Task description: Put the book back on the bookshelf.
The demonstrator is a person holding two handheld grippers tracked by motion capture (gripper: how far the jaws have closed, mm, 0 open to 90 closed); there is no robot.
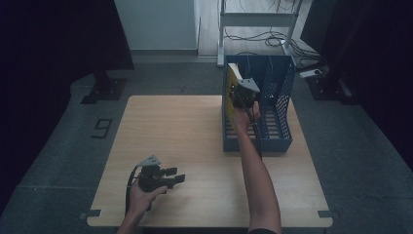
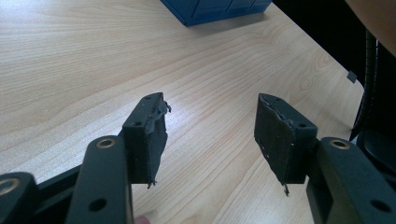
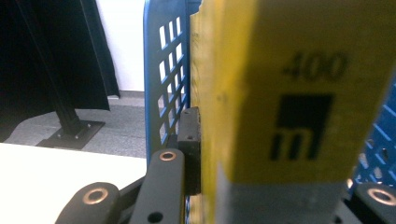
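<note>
A yellow book (image 1: pixel 232 74) with black print stands upright in the left slot of a blue mesh file rack (image 1: pixel 280 100) at the table's far right. My right gripper (image 1: pixel 237 90) is shut on that book at the rack's top. In the right gripper view the yellow book's spine (image 3: pixel 285 88) sits between the jaws, the left pad (image 3: pixel 189 135) pressed flat on its side, with the rack's wall (image 3: pixel 163 70) just behind. My left gripper (image 1: pixel 176 175) rests low near the table's front left, open, with bare wood between its jaws (image 2: pixel 210 133).
The wooden table (image 1: pixel 185 126) is bare between the rack and my left hand. The rack's corner (image 2: pixel 210 9) shows far off in the left gripper view. Behind the table are a white metal frame (image 1: pixel 258 19), floor cables (image 1: pixel 272 41) and dark curtains.
</note>
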